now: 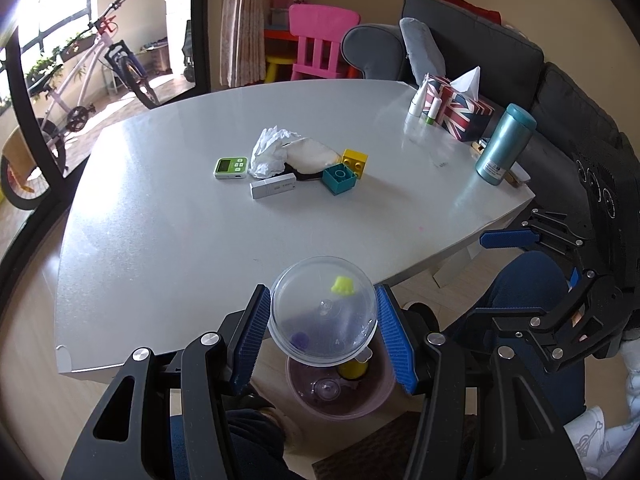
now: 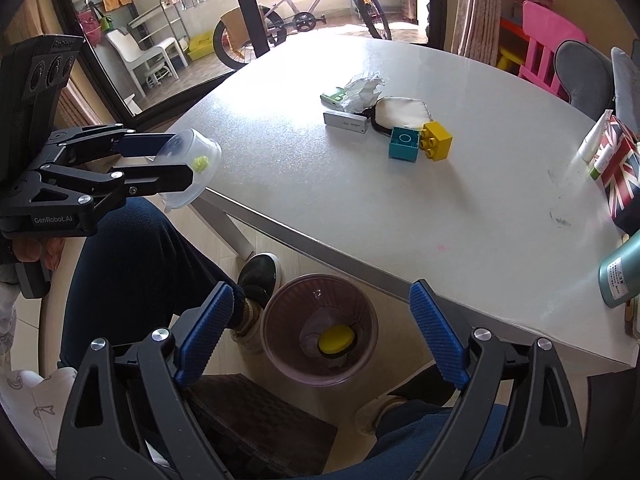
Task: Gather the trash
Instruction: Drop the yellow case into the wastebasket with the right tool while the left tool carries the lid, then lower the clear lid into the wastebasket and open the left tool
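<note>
My left gripper [image 1: 323, 328] is shut on a clear plastic dome lid [image 1: 323, 310] with a small yellow piece inside, held off the table's near edge above a translucent pink trash bin [image 1: 340, 394]. It also shows in the right wrist view [image 2: 188, 166]. My right gripper [image 2: 320, 332] is open and empty, above the bin [image 2: 320, 330], which holds a yellow round item [image 2: 336, 339]. A crumpled white tissue [image 1: 270, 152] and a white face mask [image 1: 310, 154] lie mid-table.
The white table [image 1: 180, 240] also holds a green timer [image 1: 231, 168], a white stick-shaped device [image 1: 274, 189], teal [image 1: 339, 178] and yellow [image 1: 355, 162] blocks, a flag tissue box [image 1: 460, 110] and a teal bottle [image 1: 505, 144]. My legs and a shoe [image 2: 260, 276] are beside the bin.
</note>
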`<state>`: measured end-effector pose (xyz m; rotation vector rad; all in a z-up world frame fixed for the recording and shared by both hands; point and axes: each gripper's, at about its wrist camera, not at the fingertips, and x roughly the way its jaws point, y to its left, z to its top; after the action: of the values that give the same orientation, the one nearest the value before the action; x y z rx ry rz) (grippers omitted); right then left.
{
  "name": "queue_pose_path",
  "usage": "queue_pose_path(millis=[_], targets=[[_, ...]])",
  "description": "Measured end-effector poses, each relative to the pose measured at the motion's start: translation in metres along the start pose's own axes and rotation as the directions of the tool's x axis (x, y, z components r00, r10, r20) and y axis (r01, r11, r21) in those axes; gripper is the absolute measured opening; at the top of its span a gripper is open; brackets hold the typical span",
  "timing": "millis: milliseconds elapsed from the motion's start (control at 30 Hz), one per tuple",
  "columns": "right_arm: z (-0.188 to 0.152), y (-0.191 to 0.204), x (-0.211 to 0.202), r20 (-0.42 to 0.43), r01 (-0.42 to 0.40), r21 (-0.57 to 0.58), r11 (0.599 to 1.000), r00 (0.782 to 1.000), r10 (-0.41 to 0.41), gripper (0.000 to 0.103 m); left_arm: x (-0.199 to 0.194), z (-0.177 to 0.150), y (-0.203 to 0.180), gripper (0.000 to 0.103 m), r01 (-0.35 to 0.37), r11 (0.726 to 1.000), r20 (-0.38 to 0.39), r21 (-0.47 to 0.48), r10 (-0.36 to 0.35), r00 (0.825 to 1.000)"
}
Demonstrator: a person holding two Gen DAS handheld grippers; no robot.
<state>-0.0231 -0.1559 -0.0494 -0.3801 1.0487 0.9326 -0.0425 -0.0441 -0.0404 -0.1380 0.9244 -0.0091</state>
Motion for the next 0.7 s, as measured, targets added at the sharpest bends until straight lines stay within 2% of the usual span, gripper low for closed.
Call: queue_pose_path(millis=[700], targets=[[0.006, -0.03, -0.019, 0.046, 0.064, 0.083, 0.994, 0.997, -0.068, 0.093, 0.012, -0.008, -0.014, 0.054, 0.055, 0.998, -0.061, 0.042, -0.053, 0.997]])
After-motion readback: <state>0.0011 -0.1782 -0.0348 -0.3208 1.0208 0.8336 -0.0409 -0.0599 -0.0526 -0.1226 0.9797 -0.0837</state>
